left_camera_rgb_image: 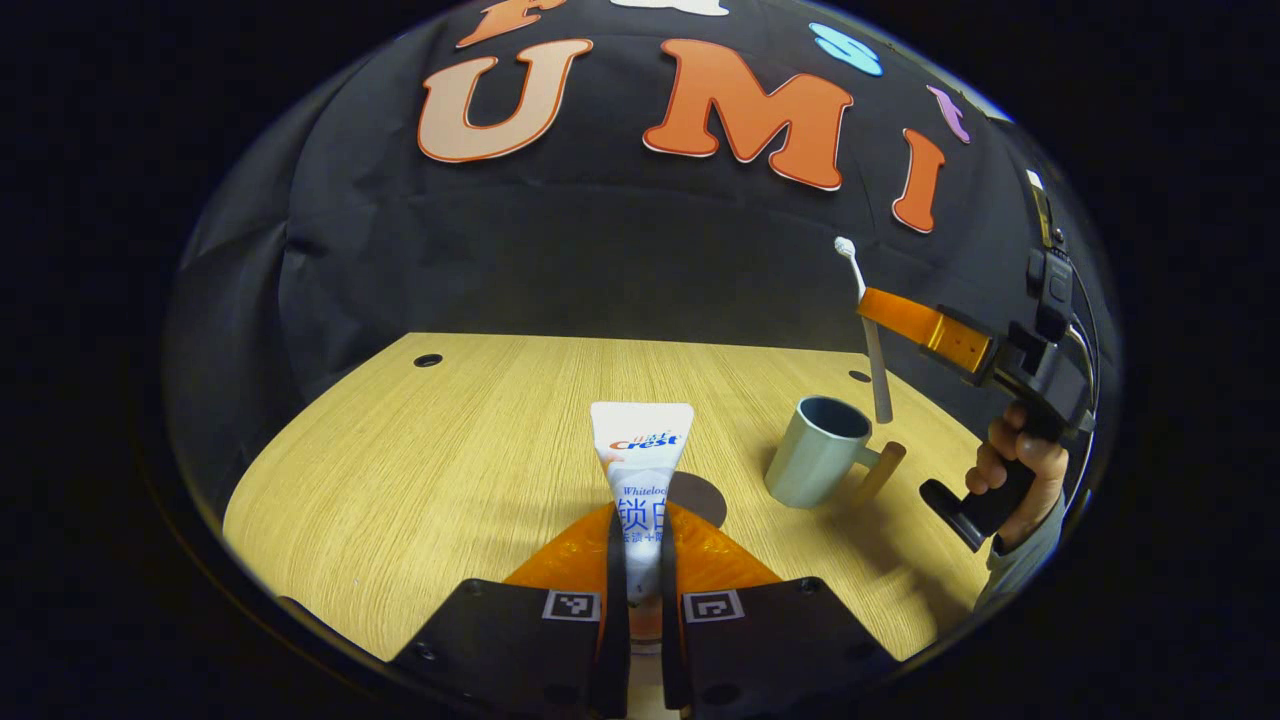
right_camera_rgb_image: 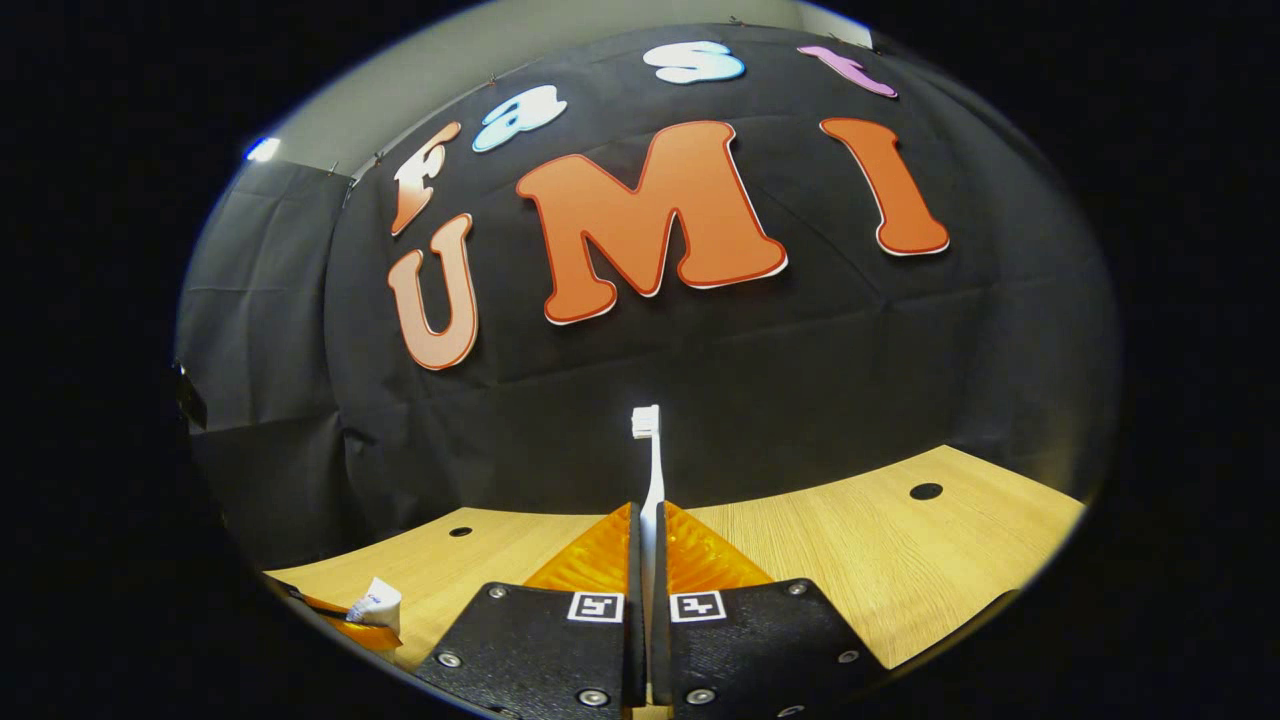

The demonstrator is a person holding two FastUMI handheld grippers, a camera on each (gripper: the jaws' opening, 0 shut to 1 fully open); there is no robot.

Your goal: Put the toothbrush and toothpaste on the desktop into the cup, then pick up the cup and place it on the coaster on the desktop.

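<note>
toothpaste (left_camera_rgb_image: 640, 470) clamped between left fingers (left_camera_rgb_image: 613, 560), toothbrush (right_camera_rgb_image: 651, 470) between right fingers (right_camera_rgb_image: 633, 560)

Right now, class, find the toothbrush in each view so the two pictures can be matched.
Left gripper view: toothbrush upper right, upright above the cup, held by the right hand-held gripper.
Right gripper view: toothbrush centre, bristles up.
Shared landmark: the toothpaste.
</note>
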